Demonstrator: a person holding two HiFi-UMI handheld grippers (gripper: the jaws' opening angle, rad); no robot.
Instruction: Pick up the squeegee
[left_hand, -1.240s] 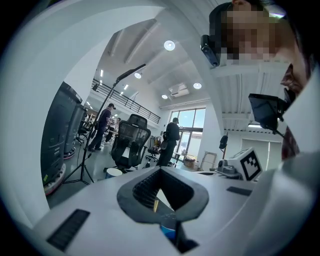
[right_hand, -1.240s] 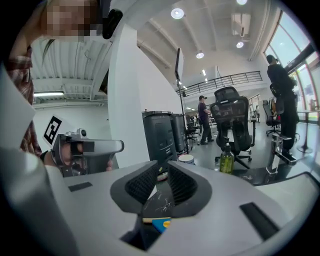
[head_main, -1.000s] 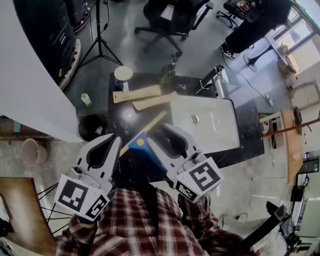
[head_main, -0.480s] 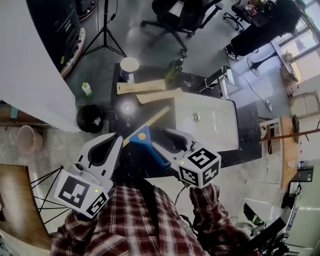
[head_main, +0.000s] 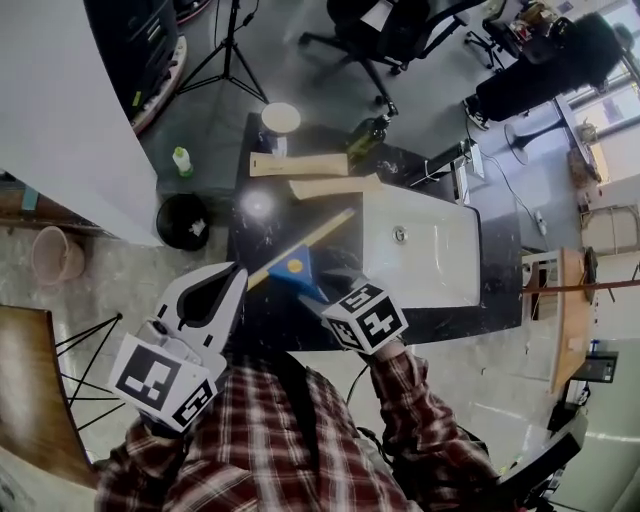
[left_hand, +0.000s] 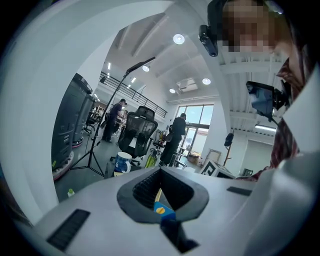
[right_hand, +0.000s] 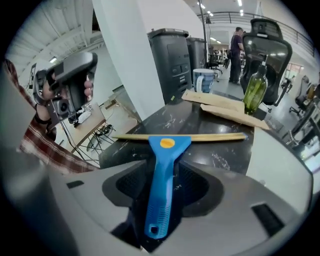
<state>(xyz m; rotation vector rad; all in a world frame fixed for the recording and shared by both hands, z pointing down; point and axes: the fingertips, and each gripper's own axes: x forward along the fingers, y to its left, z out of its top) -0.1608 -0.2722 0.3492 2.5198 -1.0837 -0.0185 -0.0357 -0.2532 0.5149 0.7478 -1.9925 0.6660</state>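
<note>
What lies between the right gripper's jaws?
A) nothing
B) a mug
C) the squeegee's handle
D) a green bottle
C: the right gripper view shows the squeegee with its blue handle between the open jaws of the right gripper, and the pads are clear of it.

Grey floor (head_main: 205, 112) — office chair (head_main: 392, 28), tripod (head_main: 236, 48)

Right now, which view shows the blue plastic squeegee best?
Right gripper view: whole blue plastic squeegee, handle between fingers of the open right gripper. Head view hides its handle; left gripper view shows a sliver.
</note>
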